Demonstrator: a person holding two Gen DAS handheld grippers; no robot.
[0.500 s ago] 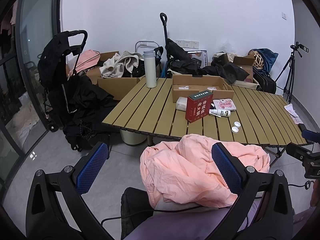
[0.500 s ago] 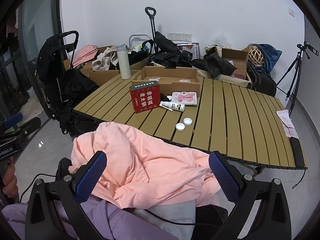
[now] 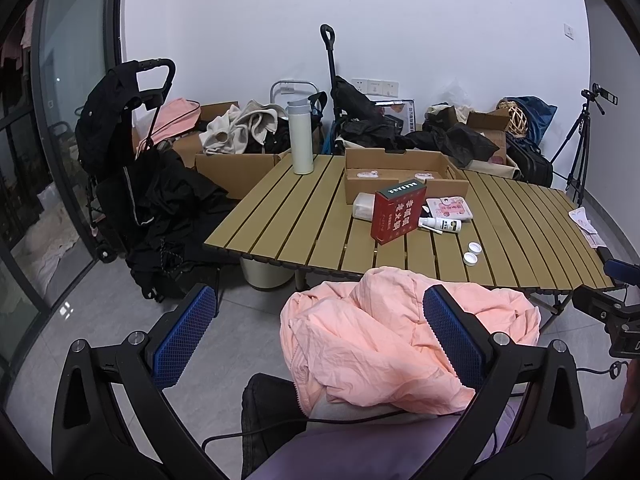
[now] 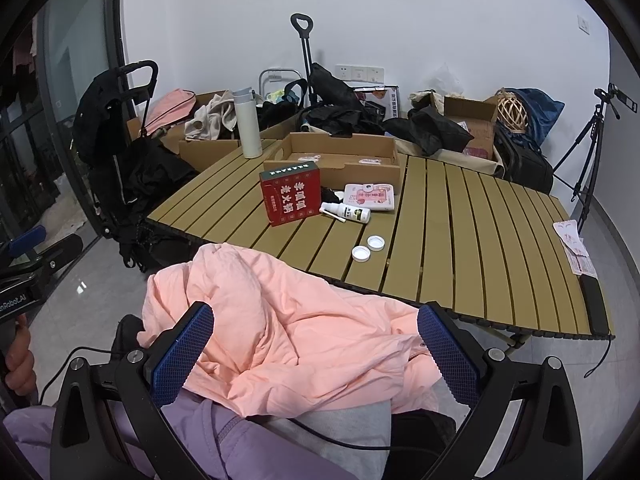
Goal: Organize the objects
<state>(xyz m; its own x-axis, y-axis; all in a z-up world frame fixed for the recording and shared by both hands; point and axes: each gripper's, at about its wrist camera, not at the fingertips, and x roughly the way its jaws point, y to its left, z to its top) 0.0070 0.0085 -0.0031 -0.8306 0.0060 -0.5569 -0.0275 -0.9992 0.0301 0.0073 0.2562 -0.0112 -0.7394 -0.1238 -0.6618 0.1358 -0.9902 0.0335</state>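
On the slatted table (image 3: 288, 220) (image 4: 480, 220) stand a red box (image 3: 398, 211) (image 4: 291, 196), a white spray bottle (image 3: 440, 224) (image 4: 346, 212), a pink pouch (image 3: 448, 208) (image 4: 370, 197), two white caps (image 3: 472, 252) (image 4: 368, 248) and an open cardboard tray (image 3: 400, 168) (image 4: 340, 156). A white flask (image 3: 301, 136) (image 4: 247, 124) stands at the far left corner. A pink jacket (image 3: 380, 340) (image 4: 288, 320) lies on the person's lap before the table. My left gripper (image 3: 320, 332) and right gripper (image 4: 316, 352) hover over the lap, both open and holding nothing.
Cardboard boxes with clothes (image 3: 236, 132) and black bags (image 4: 340, 112) crowd the floor behind the table. A black stroller (image 3: 120, 128) stands at the left, a tripod (image 4: 592, 136) at the right. Papers (image 4: 572, 248) and a dark phone (image 4: 596, 304) lie on the table's right edge.
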